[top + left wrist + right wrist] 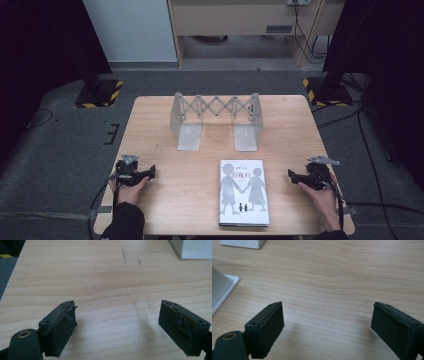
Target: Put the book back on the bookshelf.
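Both grippers are resting on the table [165, 200] with nothing between their jaws, so the work looks to be at its starting step. The left gripper [150, 172] is sitting near the left edge, jaws standing wide over bare wood; the left gripper view confirms this [117, 322]. The right gripper [291, 174] is sitting near the right edge, jaws likewise wide and holding nothing [327, 325].

The book [243, 192] is lying flat, cover up, between the two grippers and near the front edge, well apart from both. The expandable metal book stand [216, 117] is standing upright farther back, unoccupied.

Judgement: the approach is not yet begun. The next move probably calls for bringing one gripper in low at an edge of the book, since a flat cover is offering little to pinch; the other gripper may need to steady it.
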Demonstrator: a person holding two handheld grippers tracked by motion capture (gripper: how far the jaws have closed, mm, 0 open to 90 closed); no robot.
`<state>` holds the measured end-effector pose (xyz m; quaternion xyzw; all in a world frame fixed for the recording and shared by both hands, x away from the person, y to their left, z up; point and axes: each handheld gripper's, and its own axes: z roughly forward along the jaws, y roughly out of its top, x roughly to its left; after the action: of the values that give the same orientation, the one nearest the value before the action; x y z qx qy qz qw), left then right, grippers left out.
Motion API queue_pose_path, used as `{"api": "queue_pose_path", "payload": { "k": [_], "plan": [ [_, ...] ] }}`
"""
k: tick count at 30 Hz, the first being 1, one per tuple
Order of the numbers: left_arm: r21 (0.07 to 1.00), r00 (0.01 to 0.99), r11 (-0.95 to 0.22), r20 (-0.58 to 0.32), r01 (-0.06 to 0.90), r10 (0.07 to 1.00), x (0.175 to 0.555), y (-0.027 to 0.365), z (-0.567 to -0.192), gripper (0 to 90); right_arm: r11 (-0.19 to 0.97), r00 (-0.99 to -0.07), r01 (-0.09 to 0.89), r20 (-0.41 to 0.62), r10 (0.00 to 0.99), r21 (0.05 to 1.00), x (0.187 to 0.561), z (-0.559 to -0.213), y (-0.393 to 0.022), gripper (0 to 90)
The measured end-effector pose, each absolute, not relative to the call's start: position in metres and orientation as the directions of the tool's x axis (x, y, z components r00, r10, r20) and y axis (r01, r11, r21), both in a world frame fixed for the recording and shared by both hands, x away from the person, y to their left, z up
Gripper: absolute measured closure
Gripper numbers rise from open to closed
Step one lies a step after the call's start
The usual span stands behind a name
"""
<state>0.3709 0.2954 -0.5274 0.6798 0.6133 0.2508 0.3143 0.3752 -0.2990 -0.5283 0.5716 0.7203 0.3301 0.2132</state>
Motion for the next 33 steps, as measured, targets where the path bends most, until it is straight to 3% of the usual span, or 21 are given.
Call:
{"api": "queue_pose_path", "payload": {
  "k": [13,21,33],
  "plan": [
    [0.799,0.218,-0.066,-0.083,0.597,0.972,0.353,0.265,-0.506,16.3,0.098,-0.3,0.606,0.113,0.947,0.79,0.359,-0.503,-0.29,13.7],
    [0.825,0.264,-0.072,-0.096,0.56,0.96,0.348,0.252,-0.498,16.1,0.131,-0.313,0.584,0.074,0.947,0.801,0.356,-0.497,-0.28,13.6],
    [0.861,0.329,-0.095,-0.087,0.5,0.94,0.338,0.23,-0.488,17.3,0.14,-0.367,0.562,0.094,0.926,0.816,0.348,-0.491,-0.263,12.9]
  ]
}}
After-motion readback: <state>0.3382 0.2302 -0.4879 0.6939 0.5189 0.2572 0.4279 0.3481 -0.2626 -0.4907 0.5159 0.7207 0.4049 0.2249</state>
